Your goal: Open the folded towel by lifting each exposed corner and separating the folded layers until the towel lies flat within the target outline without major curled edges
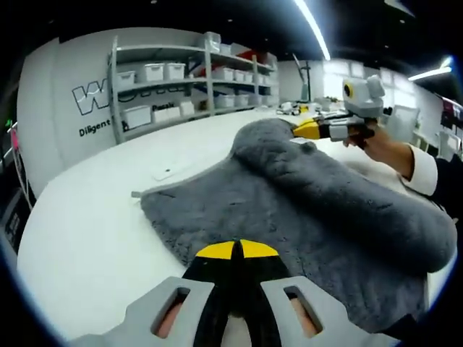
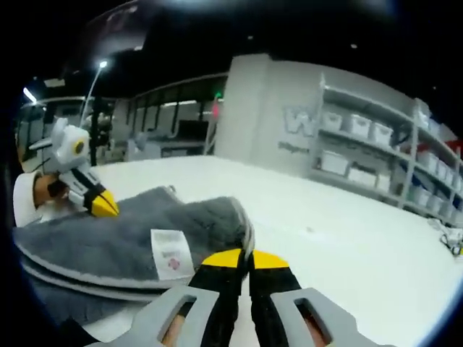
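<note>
While the gray towel (image 1: 304, 210) is lying on the white table (image 1: 87, 238), we are holding a tool in each hand. Our left tool (image 1: 236, 249) is pinching the near edge of the towel, with its jaws closed on it. Our right tool (image 2: 244, 258) is pinching the far corner and lifting that part up into a fold. A white tag (image 2: 168, 254) is showing on the towel. Shelves (image 1: 181, 79) with white boxes are standing by the wall.

The grey plush towel (image 1: 304, 210) lies on the white table (image 1: 87, 231), still partly folded (a thick layer doubled over), its white care label (image 2: 168, 254) facing up.
</note>
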